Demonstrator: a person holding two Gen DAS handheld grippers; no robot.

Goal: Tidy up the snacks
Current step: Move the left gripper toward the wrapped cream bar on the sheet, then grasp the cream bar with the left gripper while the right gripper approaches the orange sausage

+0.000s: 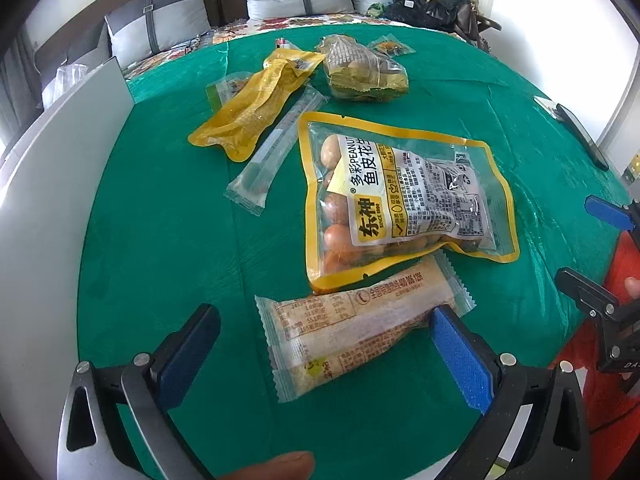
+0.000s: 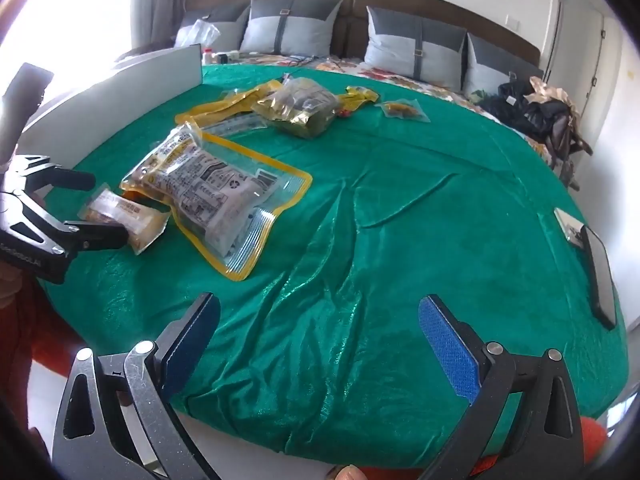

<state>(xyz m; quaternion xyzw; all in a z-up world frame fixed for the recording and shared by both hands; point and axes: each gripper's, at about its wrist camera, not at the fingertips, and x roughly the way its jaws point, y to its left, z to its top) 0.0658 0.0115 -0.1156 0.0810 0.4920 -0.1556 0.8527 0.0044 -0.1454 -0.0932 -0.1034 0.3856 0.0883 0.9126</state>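
Note:
My left gripper (image 1: 324, 344) points down at the green cloth (image 1: 160, 240), open wide. A pale snack bar (image 1: 360, 328) lies crosswise between its jaws, and the blue right pad (image 1: 460, 360) overlaps the bar's end. Just beyond lies a yellow-rimmed peanut bag (image 1: 400, 200). Farther back are a clear stick packet (image 1: 276, 148), a yellow corn pack (image 1: 252, 108), a crinkled green-gold bag (image 1: 364, 68) and a small packet (image 1: 390, 46). My right gripper (image 2: 320, 336) hangs open over bare cloth, to the right of the peanut bag (image 2: 212, 188) and the left gripper (image 2: 92, 208).
A white board (image 1: 60, 180) stands along the cloth's left edge. A dark phone (image 2: 600, 276) lies near the right edge. Grey pillows (image 2: 292, 28) and black bags (image 2: 532, 112) sit behind on the bed. A wide wrinkled stretch of cloth (image 2: 400, 220) lies before the right gripper.

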